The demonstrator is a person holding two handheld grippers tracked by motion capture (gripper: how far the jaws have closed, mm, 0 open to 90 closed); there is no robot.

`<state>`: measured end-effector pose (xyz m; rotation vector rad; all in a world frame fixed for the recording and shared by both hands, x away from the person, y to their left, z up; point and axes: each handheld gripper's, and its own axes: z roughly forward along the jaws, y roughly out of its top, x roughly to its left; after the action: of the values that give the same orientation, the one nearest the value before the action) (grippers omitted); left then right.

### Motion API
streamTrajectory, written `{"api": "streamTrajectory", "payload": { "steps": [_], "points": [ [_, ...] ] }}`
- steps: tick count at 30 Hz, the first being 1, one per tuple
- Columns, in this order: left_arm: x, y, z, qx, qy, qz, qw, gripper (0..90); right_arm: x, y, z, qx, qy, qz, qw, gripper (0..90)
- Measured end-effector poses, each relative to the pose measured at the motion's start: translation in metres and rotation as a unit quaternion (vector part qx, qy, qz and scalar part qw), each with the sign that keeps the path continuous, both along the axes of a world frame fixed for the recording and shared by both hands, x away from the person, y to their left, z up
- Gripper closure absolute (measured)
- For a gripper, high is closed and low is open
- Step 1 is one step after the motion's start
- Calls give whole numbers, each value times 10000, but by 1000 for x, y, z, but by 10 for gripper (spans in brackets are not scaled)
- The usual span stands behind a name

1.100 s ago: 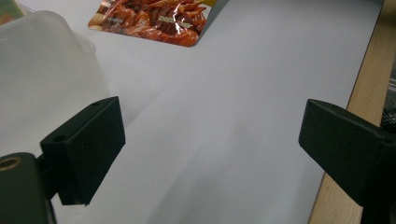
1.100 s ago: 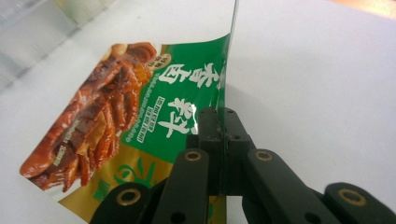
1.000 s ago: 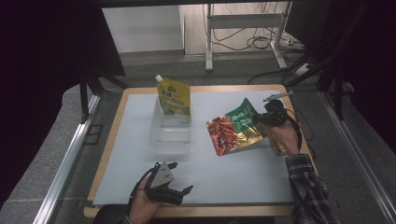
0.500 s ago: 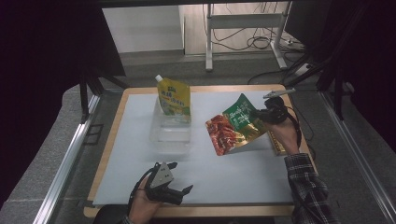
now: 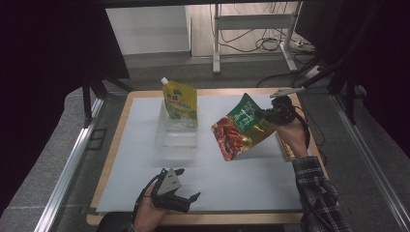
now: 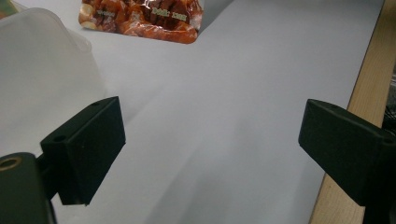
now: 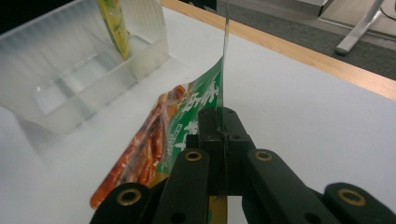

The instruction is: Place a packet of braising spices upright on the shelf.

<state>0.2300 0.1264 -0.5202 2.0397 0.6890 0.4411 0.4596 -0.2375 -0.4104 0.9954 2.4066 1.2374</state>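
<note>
Right gripper [image 5: 263,115] is clamped on the top edge of the snack pouch [image 5: 240,129], jaws pinched flat on the seal. I grip it there because the seal is the thin, stiff part; the filled body hangs below and left of the jaws, clear of the white mat [image 5: 251,179]. Pouch is tilted, red end lowest, so it can likely go into the bin edge-first.

Clear plastic bin [image 5: 177,137] sits to the left of my right gripper, well apart from the pouch. Yellow spout pouch [image 5: 180,102] already stands upright in its far end, leaning on the wall, which leaves the near compartment free.

Left gripper [image 5: 186,199] hovers near my edge of the mat, jaws spread wide, nothing between them. In the left gripper view the bin wall [image 6: 42,70] is just beside the left jaw, so I judge it's parked to steady the bin if needed.

Labels: snack pouch is green on top, red with food photo below; white script on it, too small to read. Yellow pouch has a green logo, unreadable.
</note>
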Motion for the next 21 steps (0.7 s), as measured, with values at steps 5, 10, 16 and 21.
{"api": "streamTrajectory", "payload": {
  "steps": [5, 10, 16, 21],
  "points": [
    [0, 2, 1, -78, -10, 44, 10000, 67, -1, 8, 10, 20, -17, 98, 9999, 889],
    [0, 3, 1, -122, -13, 55, 9999, 65, -3, 19, 22, 2, -52, 238, 9997, 889],
    [0, 4, 2, -135, -27, 53, 9999, 65, -6, 35, 36, 22, -90, 420, 9991, 890],
    [0, 4, 2, -129, -27, 44, 9999, 66, -9, 48, 47, 19, -81, 569, 9983, 890]
  ]
}}
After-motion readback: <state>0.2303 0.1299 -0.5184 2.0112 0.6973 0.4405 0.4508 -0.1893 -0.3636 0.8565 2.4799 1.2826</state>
